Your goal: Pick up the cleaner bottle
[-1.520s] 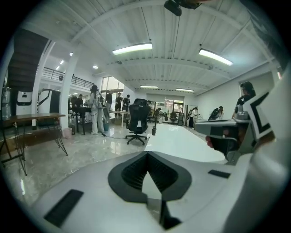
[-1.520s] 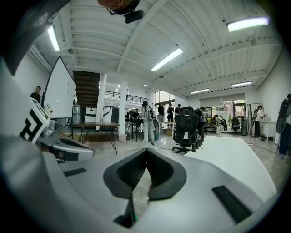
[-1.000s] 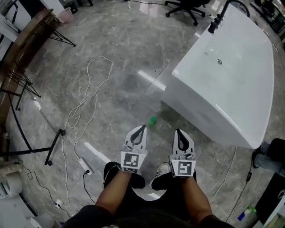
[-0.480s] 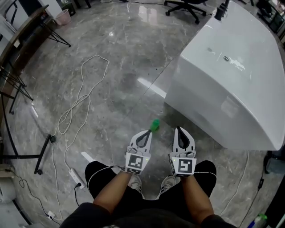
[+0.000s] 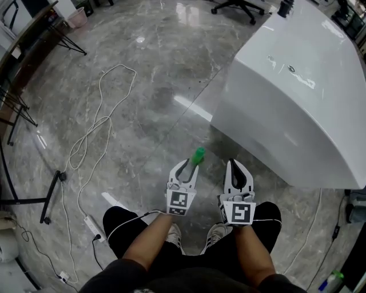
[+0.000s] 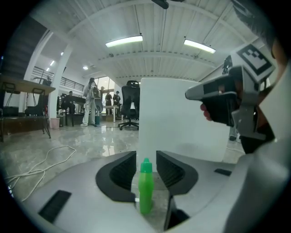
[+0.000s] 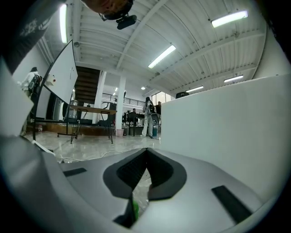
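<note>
Down near the floor point(image 5: 154, 109), the left gripper point(image 5: 186, 170) has its jaws partly apart; they have just been opening. In the left gripper view a green bottle point(image 6: 145, 189) shows upright in the gap between them, with a little space on each side, so neither pad presses on it and the gripper is released. From the head view the bottle stands on the floor just past this gripper's tips and slightly to their right, between the two grippers and in front of the white bathtub point(image 5: 297, 97).

The right gripper point(image 5: 236, 166) is clenched. In its own view the jaw tips meet in a point and nothing is gripped; only a sliver of green shows low down through the narrow slot behind the tips. It sits level with the left gripper, close beside it, near the tub's wall.

Counted from left to right in the head view: one white cable point(image 5: 94, 134) looping over the floor, one power strip point(image 5: 92, 227), two grippers, one green bottle, one office chair point(image 5: 237, 7) at the top edge, and one bathtub.
</note>
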{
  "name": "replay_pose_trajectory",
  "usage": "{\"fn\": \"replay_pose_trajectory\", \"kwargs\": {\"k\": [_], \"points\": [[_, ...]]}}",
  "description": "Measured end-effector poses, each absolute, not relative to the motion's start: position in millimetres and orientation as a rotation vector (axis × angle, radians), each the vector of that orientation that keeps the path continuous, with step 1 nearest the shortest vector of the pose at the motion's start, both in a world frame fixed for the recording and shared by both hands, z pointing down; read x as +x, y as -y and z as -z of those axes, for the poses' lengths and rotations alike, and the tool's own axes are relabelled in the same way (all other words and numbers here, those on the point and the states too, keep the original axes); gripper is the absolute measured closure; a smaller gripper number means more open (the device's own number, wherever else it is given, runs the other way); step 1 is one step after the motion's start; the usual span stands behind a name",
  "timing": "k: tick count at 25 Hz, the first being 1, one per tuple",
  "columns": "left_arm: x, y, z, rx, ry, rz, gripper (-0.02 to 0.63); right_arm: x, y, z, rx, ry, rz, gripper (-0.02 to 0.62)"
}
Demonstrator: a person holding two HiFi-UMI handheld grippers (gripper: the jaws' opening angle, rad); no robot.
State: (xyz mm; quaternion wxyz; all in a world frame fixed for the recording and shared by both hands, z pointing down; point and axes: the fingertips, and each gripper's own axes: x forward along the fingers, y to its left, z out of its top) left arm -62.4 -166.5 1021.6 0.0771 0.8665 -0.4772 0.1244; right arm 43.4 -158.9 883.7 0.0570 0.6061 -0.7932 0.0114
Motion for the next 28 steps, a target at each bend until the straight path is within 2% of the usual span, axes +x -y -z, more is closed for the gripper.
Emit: {"fn": "replay_pose_trajectory", "kwargs": {"k": [4,6,16,28], "points": [[-57,173,-1063,2.595,1.421,-0.457,0.377,43,156,-883,1.846,2.402,-0.005,0.578],[-50,176,-1085,2.600,1.392,-0.505,0.348,48,154,-877,1.866,2.400,0.006,0.578],[-31,215,-1174,2.558,1.395,-0.550,0.337,52,135,-849,1.915,2.436,0.083,0.578],[-14,239,-1205,2.573,1.361,-0.559,0.339,55,108,-841,1.930,2.426,0.029,0.578]]}}
